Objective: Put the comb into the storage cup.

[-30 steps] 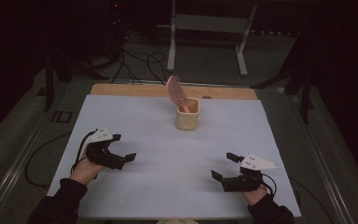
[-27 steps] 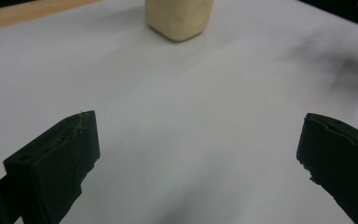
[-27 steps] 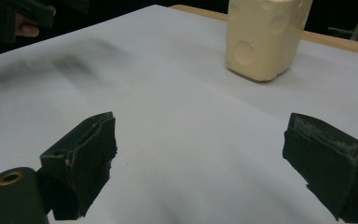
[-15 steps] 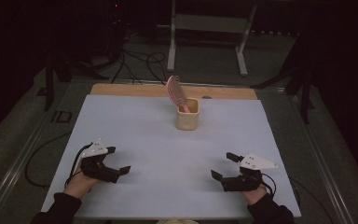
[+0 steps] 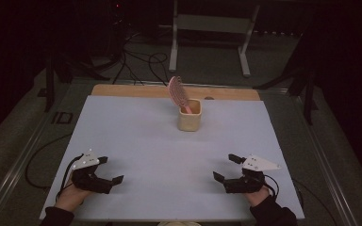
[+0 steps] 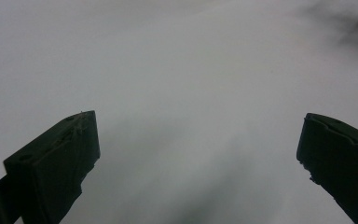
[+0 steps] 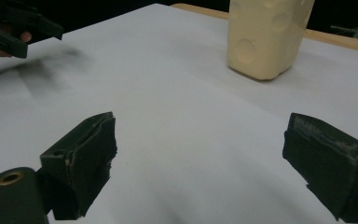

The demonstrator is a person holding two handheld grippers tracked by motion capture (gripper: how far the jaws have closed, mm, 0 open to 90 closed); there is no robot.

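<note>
A cream cup (image 5: 189,114) stands at the back middle of the white table (image 5: 136,141), with a pink hairbrush (image 5: 177,92) leaning out of it, bristle head up. My left gripper (image 5: 110,170) rests near the front left edge, open and empty; its own view has both jaws wide apart over the bare white surface (image 6: 191,93). My right gripper (image 5: 225,168) sits near the front right edge, also open and empty. In the right gripper view the cream cup (image 7: 266,35) stands ahead between the spread jaws, and the left gripper (image 7: 14,28) appears far off at upper left.
A wooden strip (image 5: 122,91) runs along the table's far edge. Behind it are floor cables (image 5: 136,61) and a metal stand (image 5: 209,37) in the dark. A cable (image 5: 37,160) trails off the table's left side. Metal rails border both sides.
My left gripper has drawn back toward the front left edge and lowered onto the table. The right gripper, cup and hairbrush have stayed put.
</note>
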